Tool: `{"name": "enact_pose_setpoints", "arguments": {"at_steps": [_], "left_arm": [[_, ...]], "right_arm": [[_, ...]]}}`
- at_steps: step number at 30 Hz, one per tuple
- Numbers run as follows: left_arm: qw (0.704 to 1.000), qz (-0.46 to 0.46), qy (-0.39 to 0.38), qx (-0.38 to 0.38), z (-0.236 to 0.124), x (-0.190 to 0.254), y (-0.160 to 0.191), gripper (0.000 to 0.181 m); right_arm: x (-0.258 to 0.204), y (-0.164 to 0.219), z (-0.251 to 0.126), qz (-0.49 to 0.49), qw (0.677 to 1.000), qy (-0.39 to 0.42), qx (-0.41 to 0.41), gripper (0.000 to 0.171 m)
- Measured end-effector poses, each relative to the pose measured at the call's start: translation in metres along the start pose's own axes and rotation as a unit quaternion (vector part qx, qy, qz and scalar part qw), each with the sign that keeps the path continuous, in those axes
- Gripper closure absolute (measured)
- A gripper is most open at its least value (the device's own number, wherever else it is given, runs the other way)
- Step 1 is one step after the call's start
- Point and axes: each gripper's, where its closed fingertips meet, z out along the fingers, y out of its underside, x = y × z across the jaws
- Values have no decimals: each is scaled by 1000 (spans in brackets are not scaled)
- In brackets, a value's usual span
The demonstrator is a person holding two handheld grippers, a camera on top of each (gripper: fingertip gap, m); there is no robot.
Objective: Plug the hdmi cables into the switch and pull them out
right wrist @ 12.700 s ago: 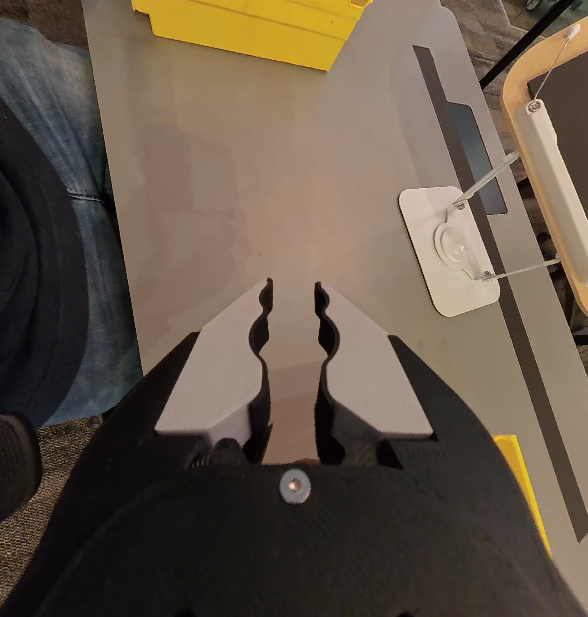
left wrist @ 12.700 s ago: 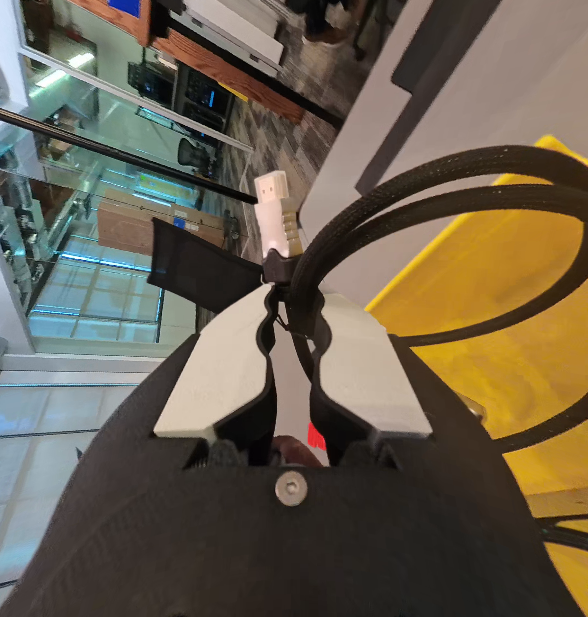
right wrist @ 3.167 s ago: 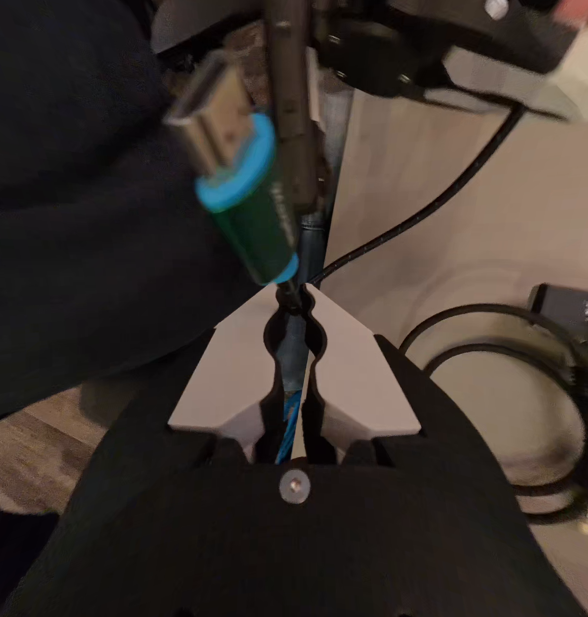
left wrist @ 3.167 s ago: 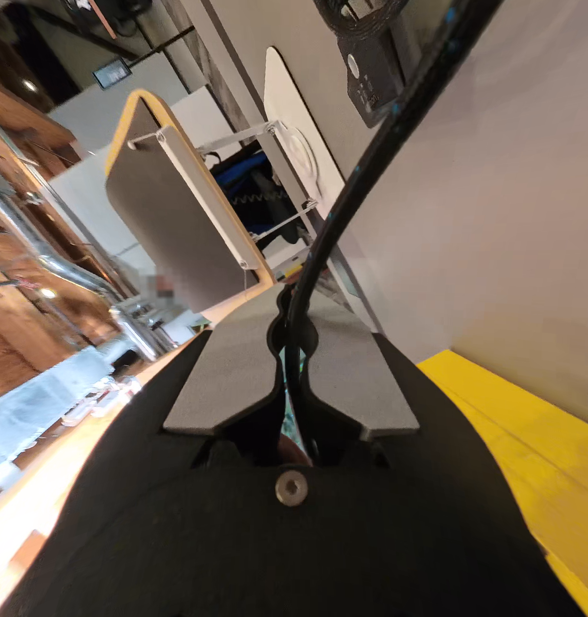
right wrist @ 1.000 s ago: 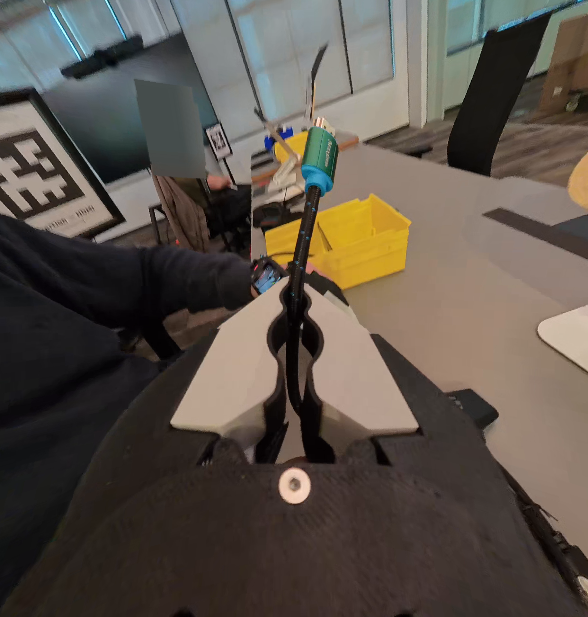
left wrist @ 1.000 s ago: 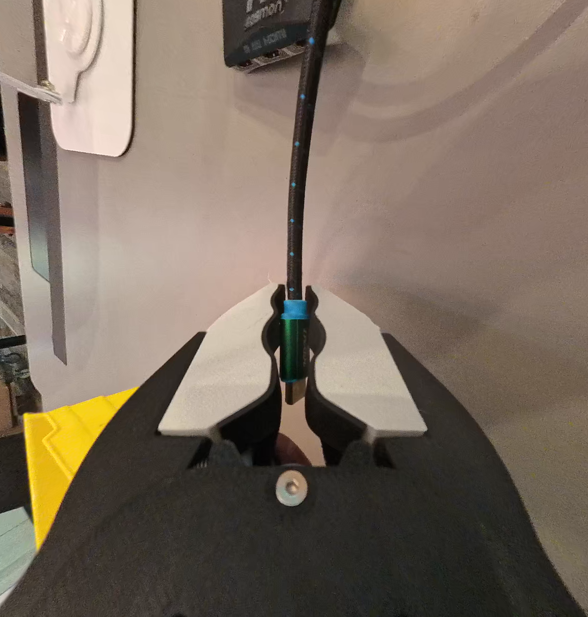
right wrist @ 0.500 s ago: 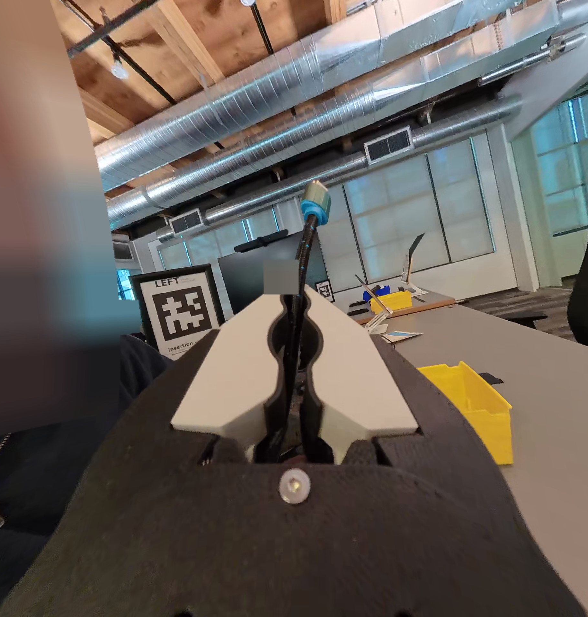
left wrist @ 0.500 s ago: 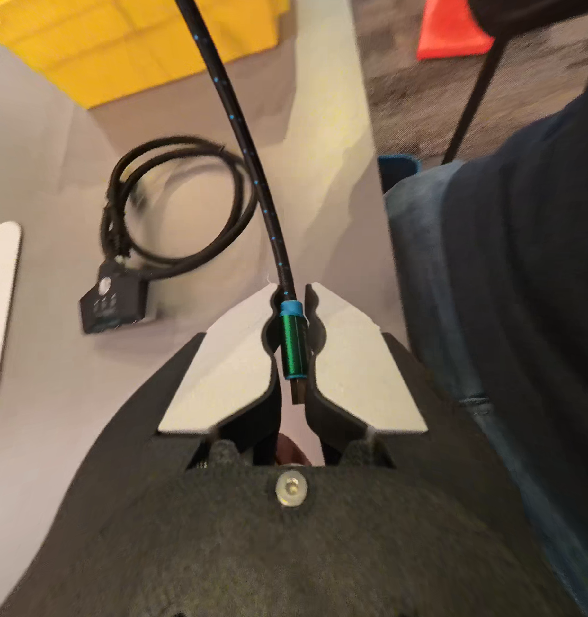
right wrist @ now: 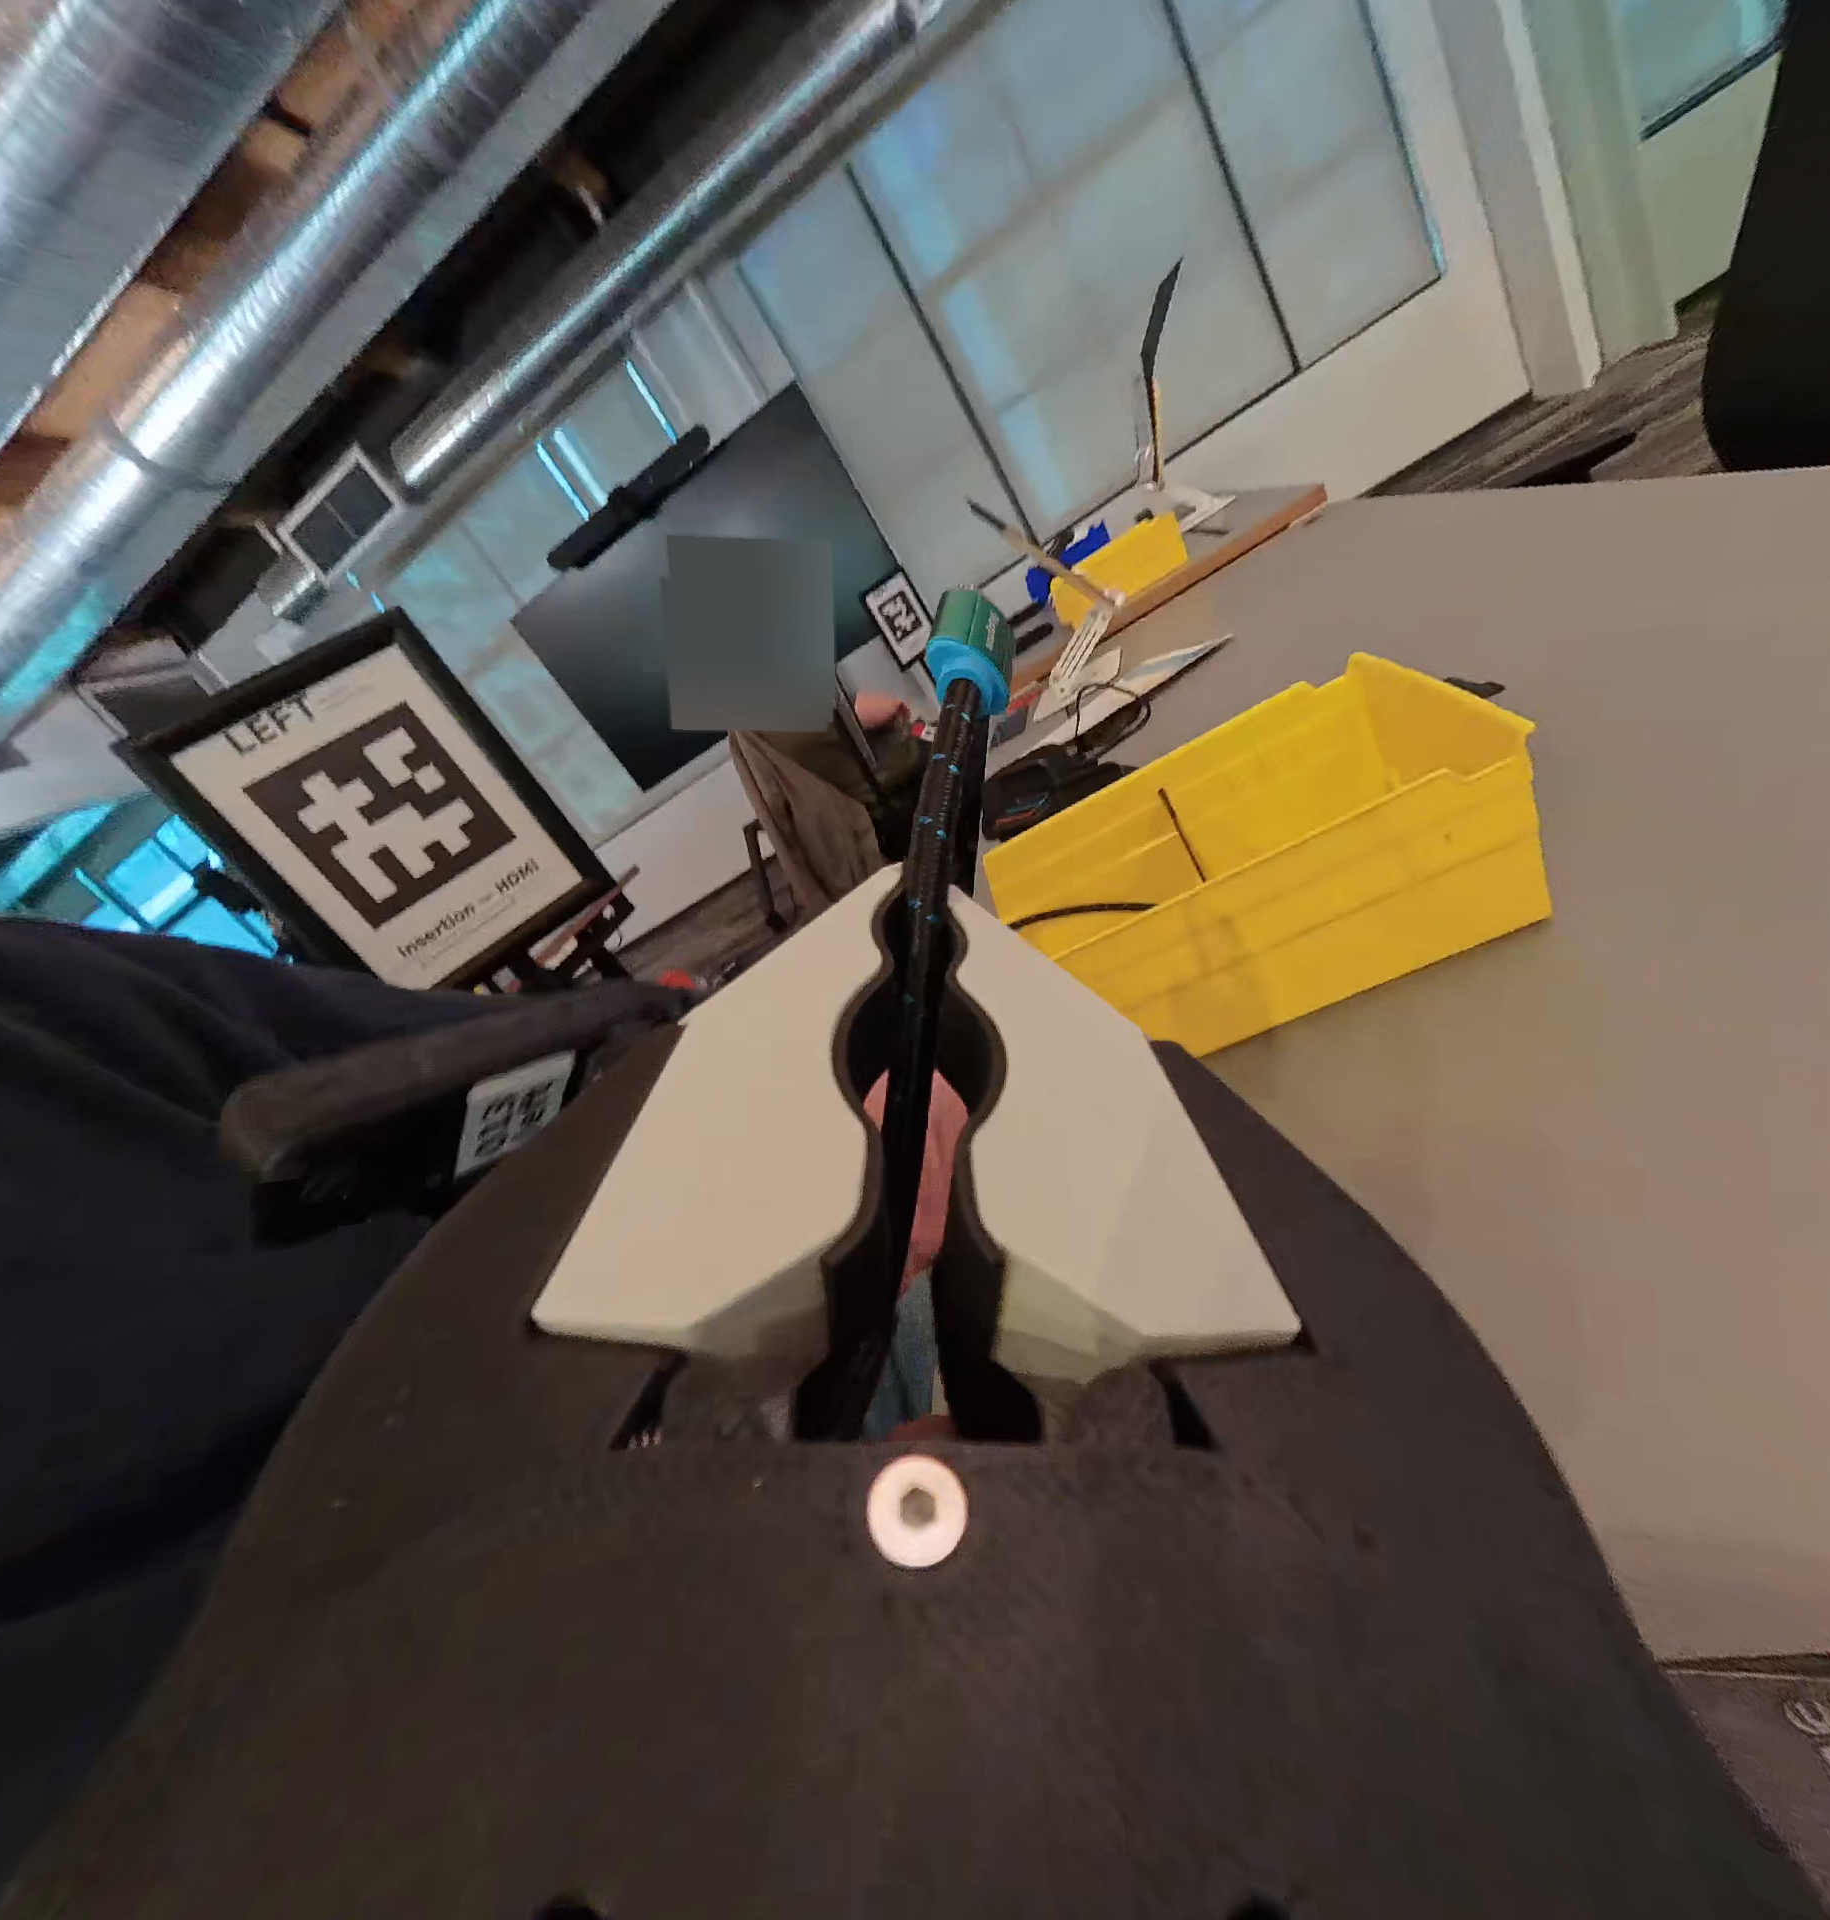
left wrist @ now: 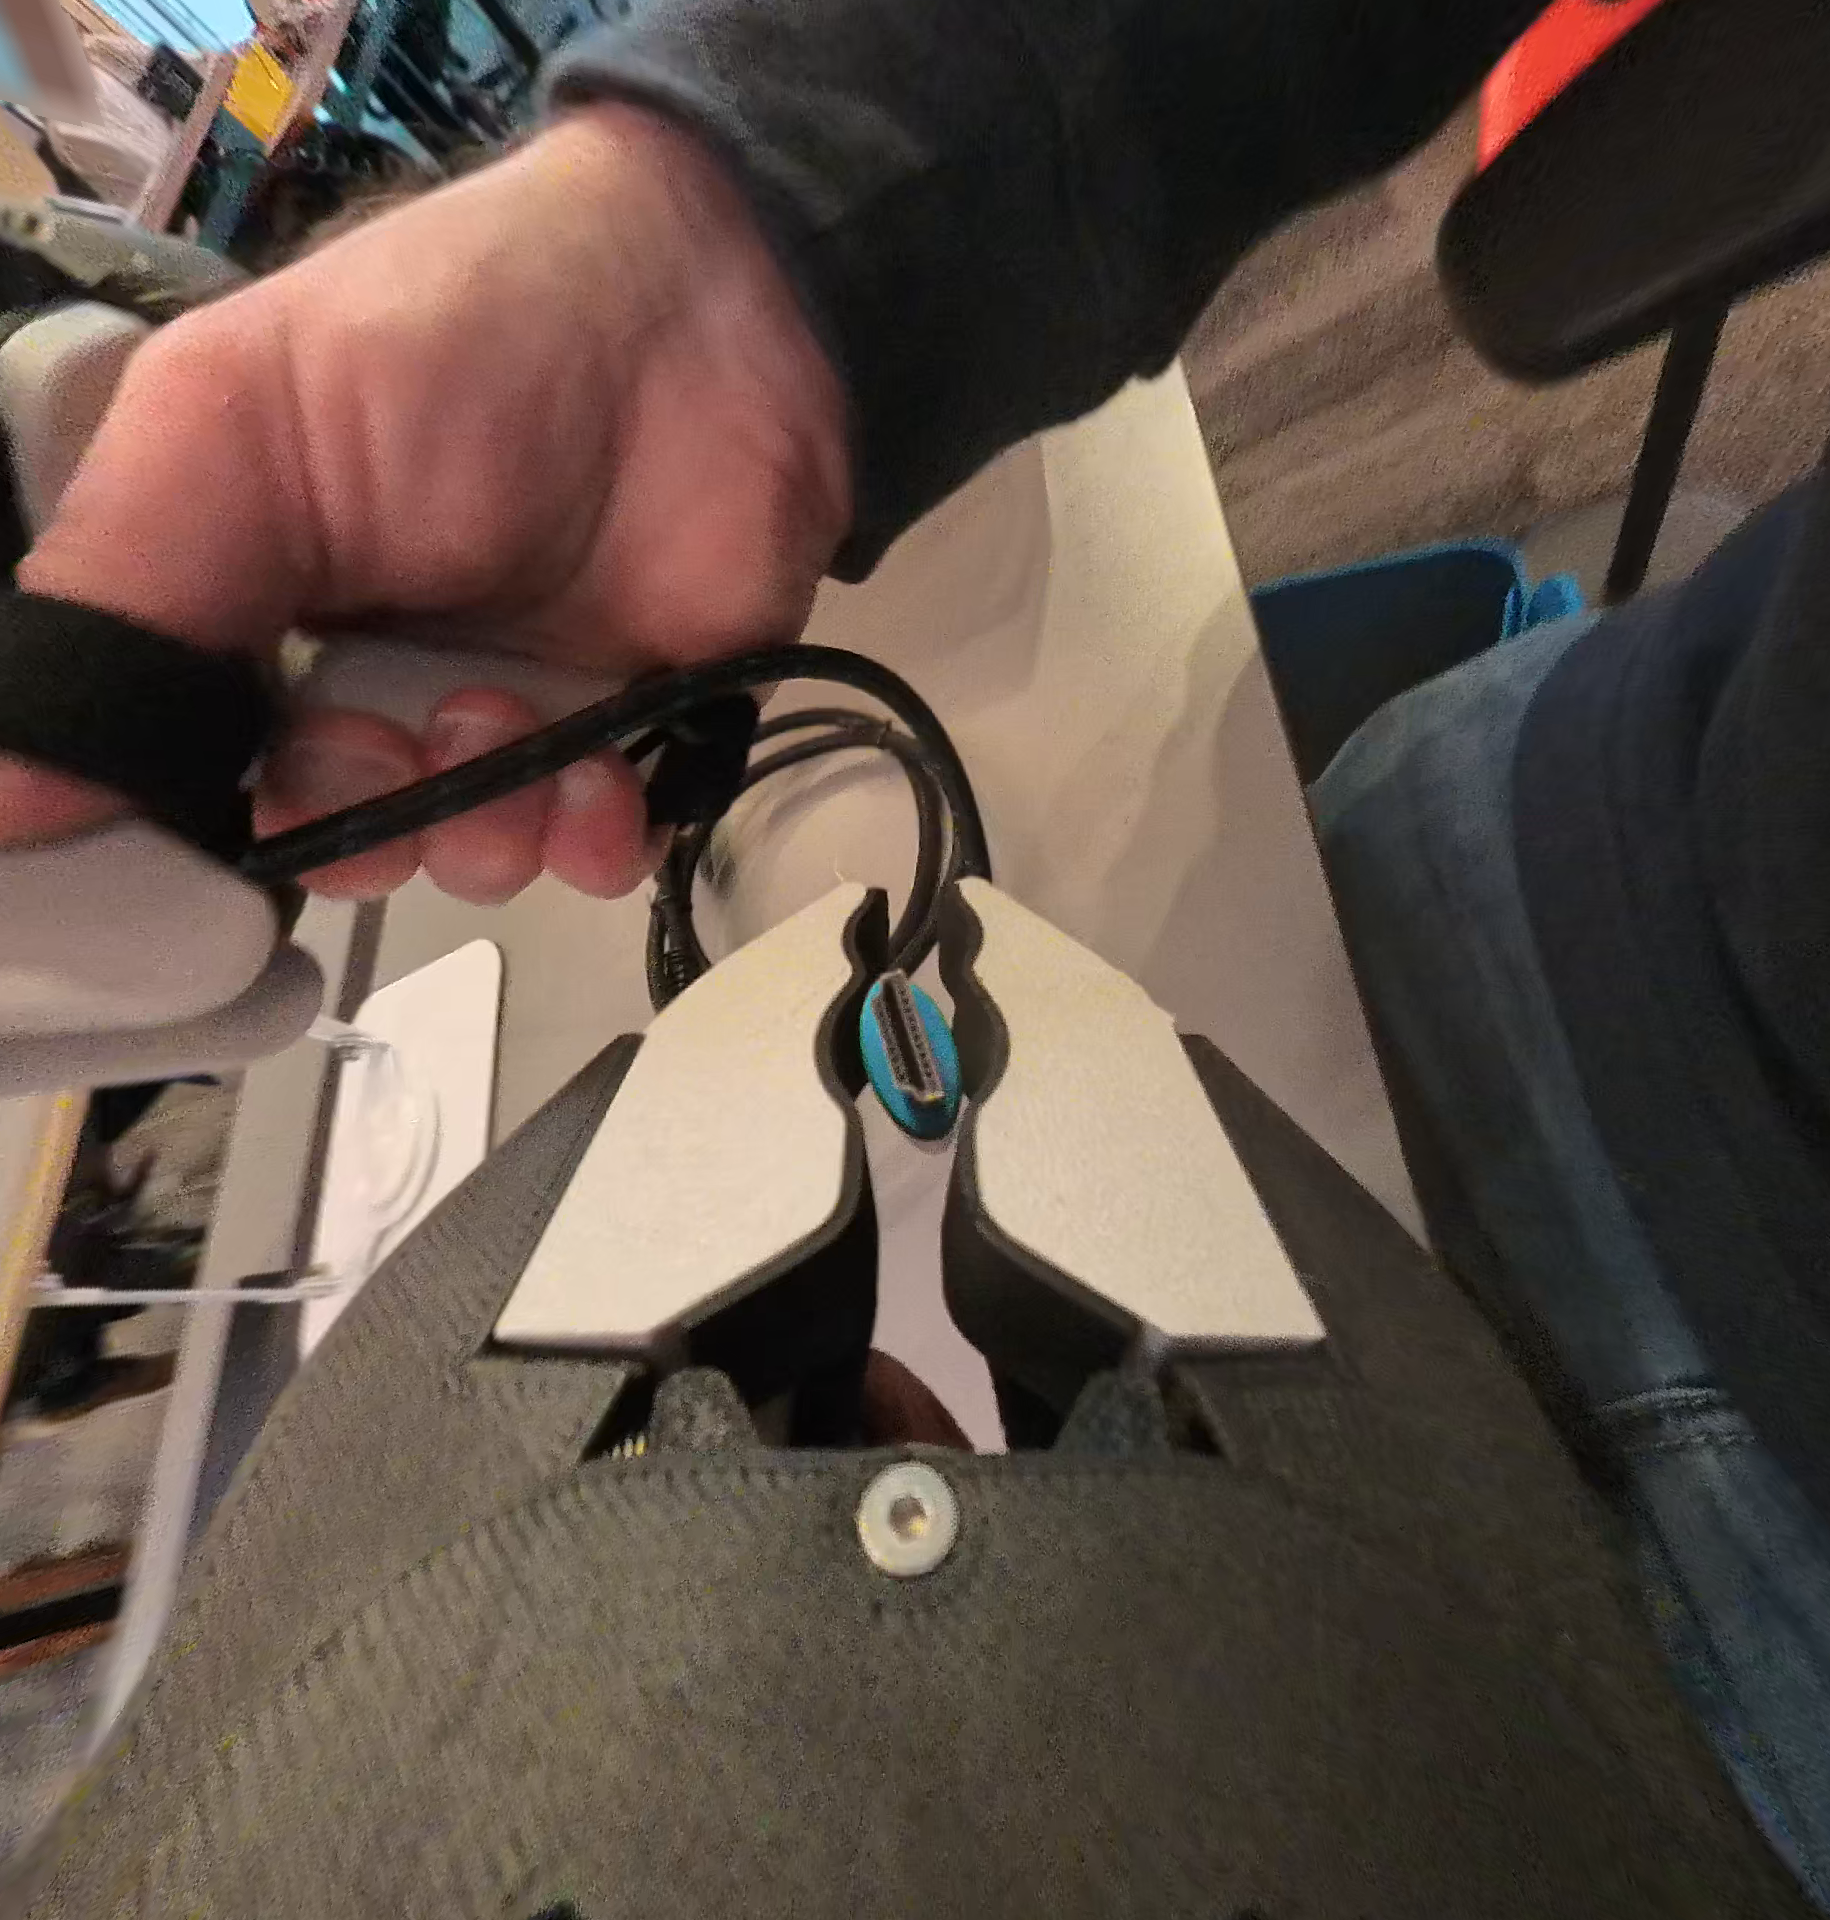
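- Left gripper (left wrist: 908, 925), jaws narrowly apart, holds an HDMI plug (left wrist: 909, 1051) whose mouth faces the camera
- Right gripper (right wrist: 921, 914) clamps the braided cable (right wrist: 926, 935); its green plug (right wrist: 971, 636) points up and away

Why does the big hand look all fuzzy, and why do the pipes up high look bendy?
Left wrist view: the person's hand is near the lens and smeared by motion blur, while the blue-collared HDMI plug between the fingers looks sharper. Right wrist view: the wide-angle lens tilts and bows the silver ceiling ducts; the yellow plastic bin looks fairly crisp.
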Motion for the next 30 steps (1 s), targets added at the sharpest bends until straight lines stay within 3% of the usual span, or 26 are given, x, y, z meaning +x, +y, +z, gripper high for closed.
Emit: {"name": "enact_pose_setpoints", "arguments": {"at_steps": [2,8,10,12,14,20,25,28,30], "left_arm": [[1000,13,-11,-27,5,2,8,172],[987,-111,-23,-112,-18,-17,77,169],[976,-140,-7,-164,-31,-17,104,152],[971,-170,-23,-167,-48,-29,111,146],[965,-212,-41,-148,-66,-46,109,142],[929,-353,-109,18,-98,-101,64,139],[848,-492,-131,146,-89,-121,37,136],[800,-554,-128,191,-85,-120,43,148],[783,-570,-128,212,-83,-117,44,153]], "right_arm": [[5,-1,-4,-13,1000,8,5,171],[4,-7,-32,-79,997,9,13,171],[5,-9,-40,-99,995,13,17,171],[7,-9,-45,-109,994,15,19,171],[10,-5,-46,-127,991,25,16,171],[13,18,-30,-239,962,121,-46,171],[23,40,-14,-388,874,257,-141,171],[27,44,-14,-437,828,309,-164,171],[29,44,-15,-459,808,327,-171,171]]}}
